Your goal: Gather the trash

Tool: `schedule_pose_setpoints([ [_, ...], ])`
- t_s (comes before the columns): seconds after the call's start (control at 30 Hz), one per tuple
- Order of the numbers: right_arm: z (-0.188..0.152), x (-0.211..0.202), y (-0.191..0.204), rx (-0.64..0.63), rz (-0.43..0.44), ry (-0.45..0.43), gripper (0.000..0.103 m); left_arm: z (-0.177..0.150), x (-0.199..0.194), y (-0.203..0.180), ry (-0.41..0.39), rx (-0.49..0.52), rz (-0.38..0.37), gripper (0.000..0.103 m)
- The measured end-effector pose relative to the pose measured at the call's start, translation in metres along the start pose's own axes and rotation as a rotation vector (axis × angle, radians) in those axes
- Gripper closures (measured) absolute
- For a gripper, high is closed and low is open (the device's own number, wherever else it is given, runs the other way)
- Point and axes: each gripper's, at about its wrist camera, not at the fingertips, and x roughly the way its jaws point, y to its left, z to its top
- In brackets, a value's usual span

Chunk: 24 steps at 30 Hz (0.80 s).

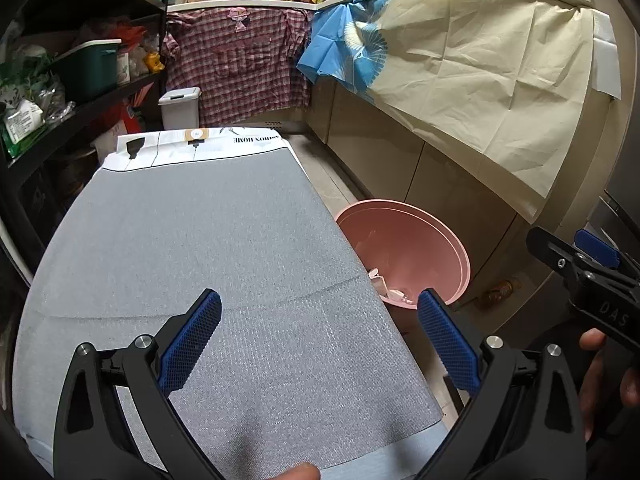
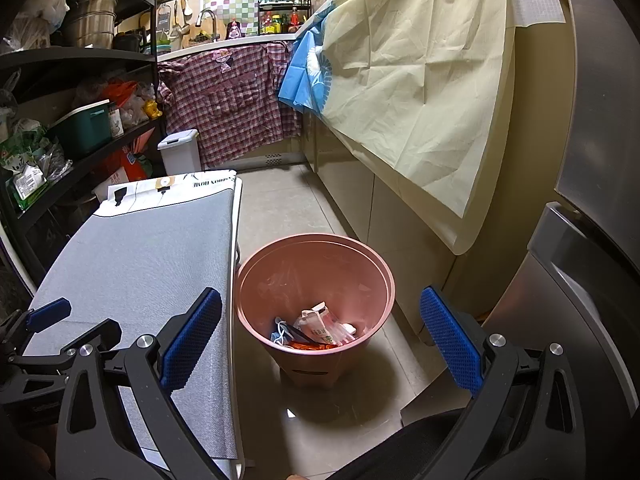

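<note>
The collecting seems to be at or near its end. The trash (image 2: pixel 320 330) is lying at the bottom of the pink bin (image 2: pixel 256 280), a small heap of wrappers, what looks like a blue face mask and an orange packet, and the grey-covered table (image 1: pixel 208 248) beside the bin is showing no scrap on the part in view.

The right claw (image 2: pixel 320 344) is hanging above the bin's mouth with its blue pads spread wide, one pad (image 2: pixel 192 340) over the table's edge and the other out over the floor. It is gripping nothing and touching nothing. The left claw (image 1: pixel 320 344) is hovering over the near end of the table, likewise released and wide apart, with only bare cloth between its pads (image 1: pixel 192 344); from its camera the bin (image 1: pixel 440 232) is sitting just past the table's right edge, and the right claw's arm is showing at the far right.

What the next move calls for, in my judgement, is a check of the table and the floor for any leftover bit (a small dark thing is lying by the cabinet foot near the bin, too blurred to name). If none is found, both claws need only be drawn back clear of the bin.
</note>
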Motion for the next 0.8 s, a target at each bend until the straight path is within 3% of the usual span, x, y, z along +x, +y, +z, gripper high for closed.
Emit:
schedule_pose_setpoints([
  [0.8,0.0013,-0.0018,0.0032,0.001,0.002,-0.002,0.005,-0.0021,0.0035,-0.0005,0.011,0.011,0.022,0.008],
])
